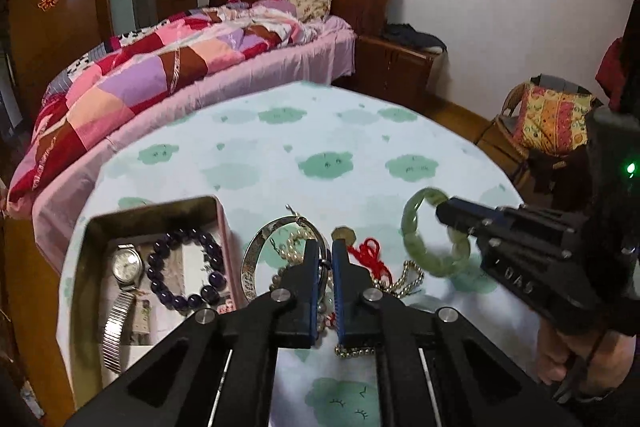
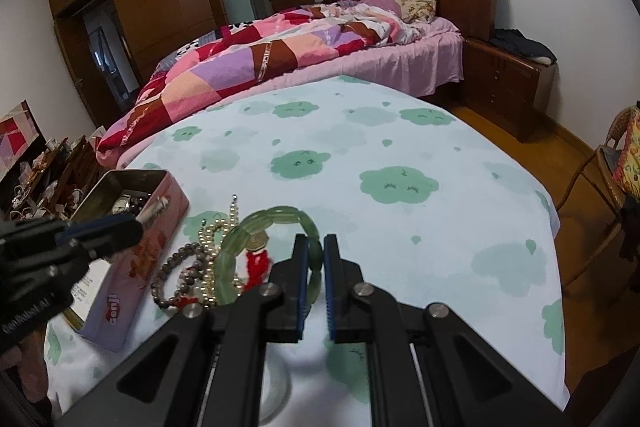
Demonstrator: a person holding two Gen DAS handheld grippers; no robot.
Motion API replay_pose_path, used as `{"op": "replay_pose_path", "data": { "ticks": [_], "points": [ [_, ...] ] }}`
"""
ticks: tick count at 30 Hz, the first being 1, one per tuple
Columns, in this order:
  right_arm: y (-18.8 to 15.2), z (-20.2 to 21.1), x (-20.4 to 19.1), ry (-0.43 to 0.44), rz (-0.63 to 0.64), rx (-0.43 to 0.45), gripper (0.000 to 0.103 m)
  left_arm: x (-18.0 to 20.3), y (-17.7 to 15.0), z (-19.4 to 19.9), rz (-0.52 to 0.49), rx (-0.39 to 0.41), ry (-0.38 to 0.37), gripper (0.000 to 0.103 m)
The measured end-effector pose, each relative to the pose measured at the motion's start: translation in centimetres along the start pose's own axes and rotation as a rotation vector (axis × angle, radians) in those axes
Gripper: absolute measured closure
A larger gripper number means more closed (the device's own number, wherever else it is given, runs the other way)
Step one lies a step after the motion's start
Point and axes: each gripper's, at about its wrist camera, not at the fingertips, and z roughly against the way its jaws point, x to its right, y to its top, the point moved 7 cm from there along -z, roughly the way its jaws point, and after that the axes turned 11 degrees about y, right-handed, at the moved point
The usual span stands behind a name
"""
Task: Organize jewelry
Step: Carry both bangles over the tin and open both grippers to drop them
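My right gripper [image 2: 315, 251] is shut on a green jade bracelet [image 2: 256, 227] and holds it above the table; in the left wrist view the bracelet [image 1: 416, 227] hangs from that gripper [image 1: 448, 213]. My left gripper [image 1: 326, 255] is shut on a silver bangle [image 1: 256, 255], held over the jewelry pile; from the right wrist view the left gripper [image 2: 136, 225] holds the bangle [image 2: 154, 207] by the tin's rim. An open pink tin box [image 1: 160, 211] holds a wristwatch [image 1: 126, 265] and a dark purple bead bracelet [image 1: 160, 283].
A pile on the cloud-print tablecloth [image 1: 320, 147] holds pearl strands [image 2: 218, 231], a brown bead bracelet [image 2: 172, 279], a red knotted charm [image 1: 368, 253] and a gold chain [image 1: 408, 279]. A bed [image 1: 160, 67] lies behind the table. A wicker chair [image 1: 552, 115] stands at right.
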Motion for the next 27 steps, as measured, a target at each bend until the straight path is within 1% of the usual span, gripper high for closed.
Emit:
{"op": "replay_pose_path", "data": {
  "ticks": [8,15,27],
  "points": [
    [0.9,-0.3,-2.2,0.006,0.042,-0.002,0.093,-1.7,0.4,1.4,0.028,0.044,0.012,0.098],
    [2.1,-1.1,-4.8,0.016,0.097,-0.007,0.093,-4.8,0.4,1.8,0.080,0.059,0.044,0.098],
    [4.3,-3.2,-10.1,0.043,0.198,-0.019,0.094,-9.8,-0.4,1.1,0.153,0.053,0.083,0.098]
  ]
}}
